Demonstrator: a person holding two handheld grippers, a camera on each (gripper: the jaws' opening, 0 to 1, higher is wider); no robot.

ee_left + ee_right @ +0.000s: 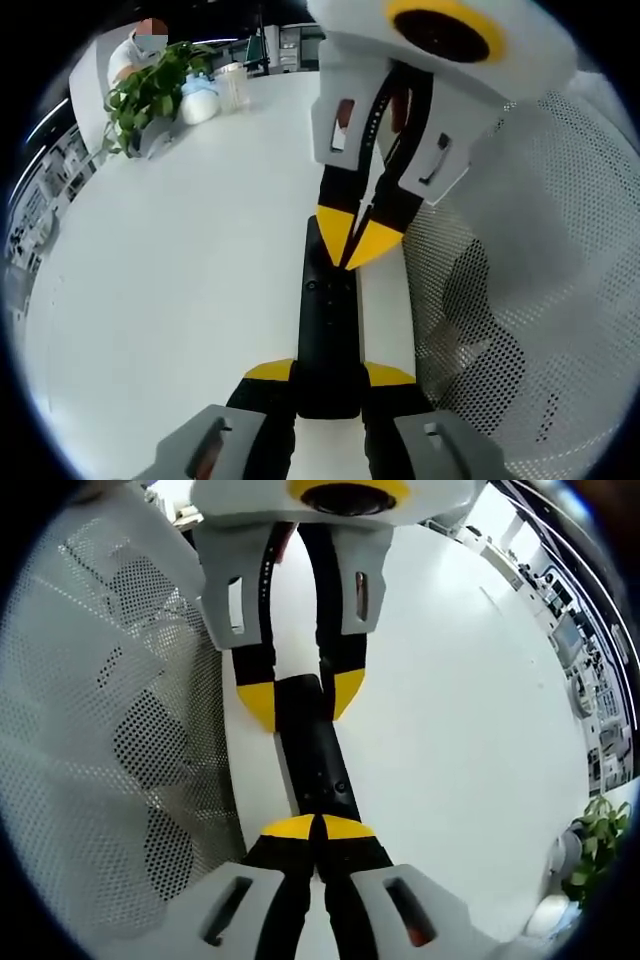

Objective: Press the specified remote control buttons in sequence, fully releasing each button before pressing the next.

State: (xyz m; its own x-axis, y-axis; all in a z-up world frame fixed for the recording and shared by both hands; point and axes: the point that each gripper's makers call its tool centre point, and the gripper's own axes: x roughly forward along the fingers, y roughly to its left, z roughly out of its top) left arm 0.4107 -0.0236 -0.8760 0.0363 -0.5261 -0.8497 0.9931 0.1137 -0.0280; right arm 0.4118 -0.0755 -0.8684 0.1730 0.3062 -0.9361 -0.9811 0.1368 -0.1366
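Remote: the black remote control (328, 330) lies lengthwise on the white counter (170, 300), running from 6 o'clock toward the centre of the left gripper view, beside a white perforated mesh panel (540, 300) at 3 o'clock.

Left gripper: the left gripper (328, 382) has its yellow-tipped fingers closed on the near end of the remote, one finger on each long edge.

Right gripper: the right gripper (317, 826) has its fingers brought together with the tips touching, resting on the remote's button face at 6 o'clock in the right gripper view; in the left gripper view it comes down from 12 o'clock.

Handling: likely light, rigid plastic with smooth sides (it could slide or twist under a push), so holding the long edges near one end looks sound, leaving the buttons free. The buttons are too small to tell apart.

Surface: a smooth, glossy white counter, probably offering little friction.

Room: an office-like space; a leafy potted plant (150, 90) and a pale container (232, 88) stand at 11 o'clock in the left gripper view, with a person seated behind the plant.
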